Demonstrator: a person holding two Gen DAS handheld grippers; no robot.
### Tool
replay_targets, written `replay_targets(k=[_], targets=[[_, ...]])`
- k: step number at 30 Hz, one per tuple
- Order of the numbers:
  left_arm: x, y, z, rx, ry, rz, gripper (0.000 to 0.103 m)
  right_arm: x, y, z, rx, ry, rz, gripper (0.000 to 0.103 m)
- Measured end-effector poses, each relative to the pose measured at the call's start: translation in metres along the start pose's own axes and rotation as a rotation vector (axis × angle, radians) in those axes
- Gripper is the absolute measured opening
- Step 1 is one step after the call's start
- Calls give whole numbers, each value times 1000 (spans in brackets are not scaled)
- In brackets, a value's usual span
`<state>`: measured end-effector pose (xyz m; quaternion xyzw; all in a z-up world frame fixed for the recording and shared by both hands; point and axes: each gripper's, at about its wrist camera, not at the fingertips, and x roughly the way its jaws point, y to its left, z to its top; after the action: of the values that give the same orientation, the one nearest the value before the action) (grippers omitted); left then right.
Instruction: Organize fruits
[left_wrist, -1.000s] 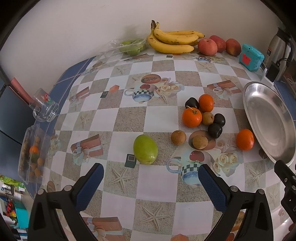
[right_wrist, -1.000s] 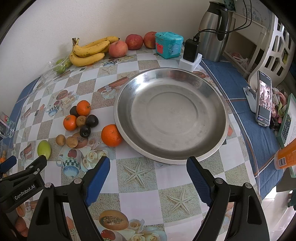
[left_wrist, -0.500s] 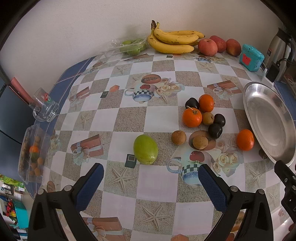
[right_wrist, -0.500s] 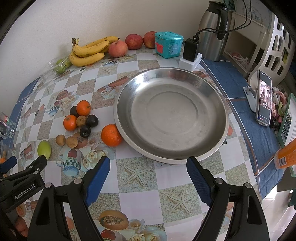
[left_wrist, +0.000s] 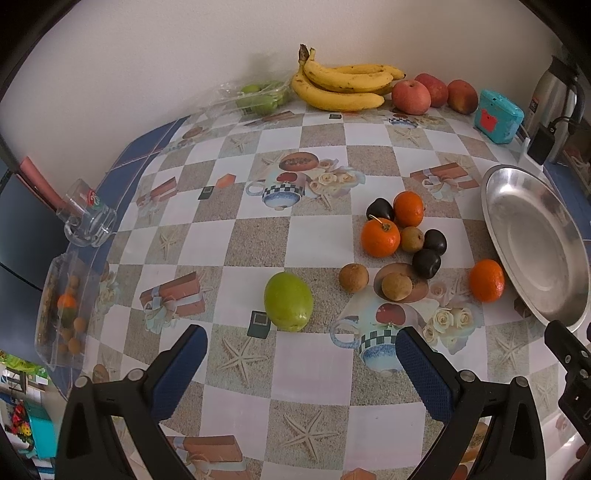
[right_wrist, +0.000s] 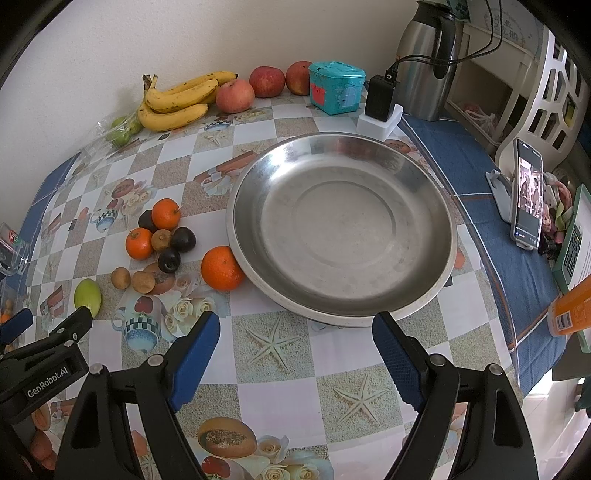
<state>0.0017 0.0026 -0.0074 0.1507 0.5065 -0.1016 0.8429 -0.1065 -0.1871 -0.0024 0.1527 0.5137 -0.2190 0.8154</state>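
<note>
Fruits sit loose on the worktop (left_wrist: 314, 240), none in the steel dish (right_wrist: 343, 229) yet. Green fruit (left_wrist: 288, 301) lies just ahead of the left gripper (left_wrist: 301, 365), slightly left of its centre line, long axis running near-to-far; it is the closest piece to that gripper. Cluster of oranges (left_wrist: 380, 237), dark plums (left_wrist: 426, 263) and small brown fruits (left_wrist: 354, 277) is farther and to the right. Lone orange (right_wrist: 221, 267) touches or nearly touches the dish's left rim, ahead-left of the right gripper (right_wrist: 295, 354), which faces the dish head-on. So left hand is nearer the green fruit, right hand nearer the lone orange and dish. Both grippers gape wide, nothing between the pads. Bananas (left_wrist: 343, 86) and apples (left_wrist: 411, 97) line the far wall. Readable writing: "GenRobot.AI" on the left gripper's body in the right wrist view; the phone screen (right_wrist: 529, 199) text is too small.
</note>
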Motion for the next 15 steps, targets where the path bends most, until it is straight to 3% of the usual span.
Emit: replay_targets(k=[15], targets=[[-3,7,2,-34,-47,-6,103,0,1,0,0,1,0,85]])
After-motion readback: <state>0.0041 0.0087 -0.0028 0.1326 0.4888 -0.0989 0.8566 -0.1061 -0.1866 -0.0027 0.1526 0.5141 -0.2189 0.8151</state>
